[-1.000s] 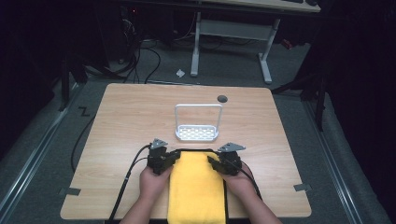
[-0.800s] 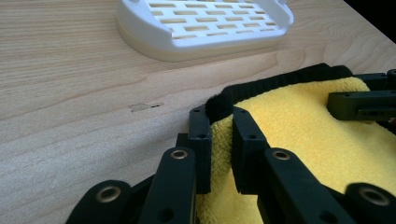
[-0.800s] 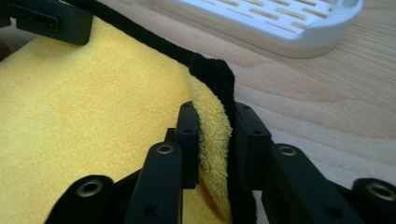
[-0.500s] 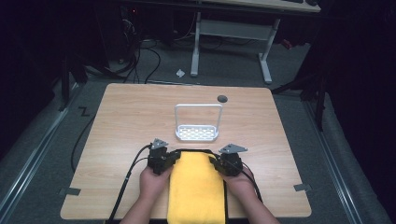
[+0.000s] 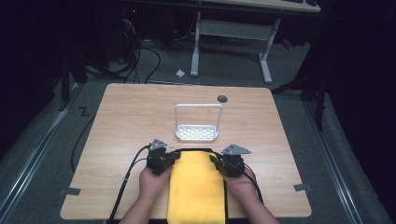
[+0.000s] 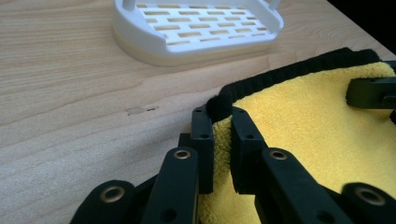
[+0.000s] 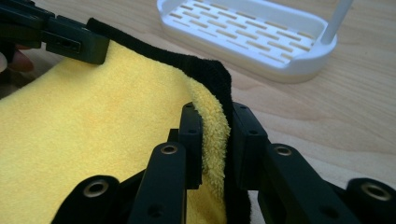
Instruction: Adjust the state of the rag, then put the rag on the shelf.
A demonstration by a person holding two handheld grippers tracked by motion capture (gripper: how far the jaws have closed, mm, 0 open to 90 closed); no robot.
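Lower centre of the high view: yellow towel (image 5: 196, 186) with a black trim lies flat on the table (image 5: 121, 116), running off the near edge between the two hands.
towel far corners: each one sits between a gripper's jaws, probably so the far edge can be lifted or folded evenly.
left gripper (image 6: 220, 126): pinching the towel's black-trimmed corner; jaws have just been closing, cloth bunched between the pads; also at lower left of centre in the high view (image 5: 173, 157).
right gripper (image 7: 215, 130): clamped on the other far corner, yellow pile and black trim squeezed between the pads; jaws have just been closing; right of the towel in the high view (image 5: 215, 161).
left hand (image 5: 153, 178): low at the bottom of the frame, wrapped round the gripper body, jaws aimed inward at the towel edge.
right hand (image 5: 240, 183): mirrors it on the other side, so both grips look symmetric, which looks like keeping the cloth square.
white rack (image 5: 198, 124): middle of the frame, just beyond the towel's far edge, apart from it, upright handle loop, slotted base empty; likely where the towel goes, a guess.
dark round mark (image 5: 222, 98): upper right of the rack, on the table, untouched.
step judged: grasp looks made, lift not yet begun, towel flat.
risk: thin corner bite, the trim could slip out on lifting.
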